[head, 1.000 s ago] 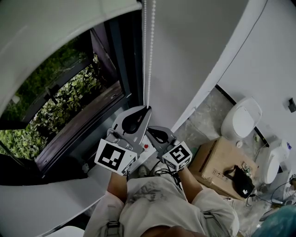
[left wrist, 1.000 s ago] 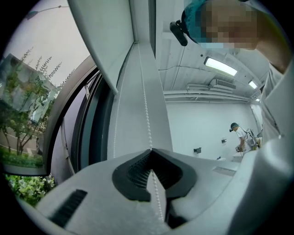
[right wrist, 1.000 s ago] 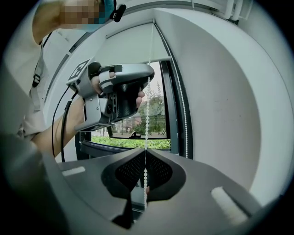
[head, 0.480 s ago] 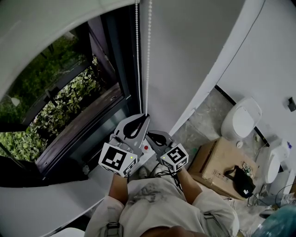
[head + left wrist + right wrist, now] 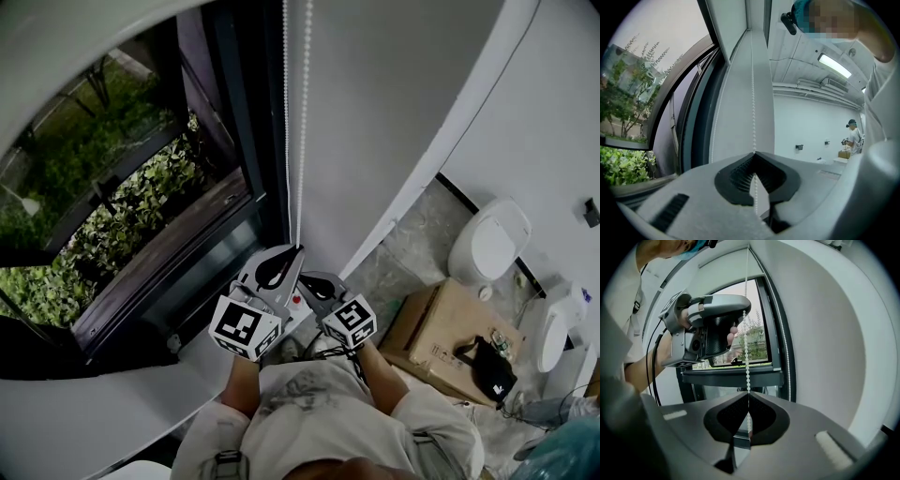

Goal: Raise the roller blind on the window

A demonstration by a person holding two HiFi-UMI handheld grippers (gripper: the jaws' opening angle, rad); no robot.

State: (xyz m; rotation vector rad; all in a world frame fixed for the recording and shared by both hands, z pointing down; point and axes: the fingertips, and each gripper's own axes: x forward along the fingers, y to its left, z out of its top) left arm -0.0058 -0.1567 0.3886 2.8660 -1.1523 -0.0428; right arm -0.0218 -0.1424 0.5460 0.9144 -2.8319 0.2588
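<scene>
Both hands are on the bead chain (image 5: 302,141) right now. My left gripper (image 5: 296,249) is clamped shut on it, and my right gripper (image 5: 305,277) is pinched onto the same strand just below, so the two are nearly touching. In the right gripper view the beads run straight down from the left gripper's tips into my own closed jaws, pulled taut.

The roller blind (image 5: 66,47) only covers the top of the window. Its lower edge curves across the upper left of the head view. The glass under it is uncovered, and green plants (image 5: 141,211) show outside.

It's pretty tight around the chain. The dark window frame (image 5: 239,141) runs just left of it, and the plain white wall (image 5: 394,103) is right behind and to the right. A second strand (image 5: 789,364) of beads hangs loose along the frame, close to the one I'm holding. The white sill (image 5: 84,412) curves under and to the left of the grippers.

On the floor to my right there's a cardboard box (image 5: 431,328) with a black bag (image 5: 487,367) on top, and a white rounded fixture (image 5: 489,242) against the wall past it, all well clear of the chain. The left gripper view points back into the room, where a ceiling light (image 5: 834,65) is on and another person (image 5: 855,136) stands far off by the back wall.
</scene>
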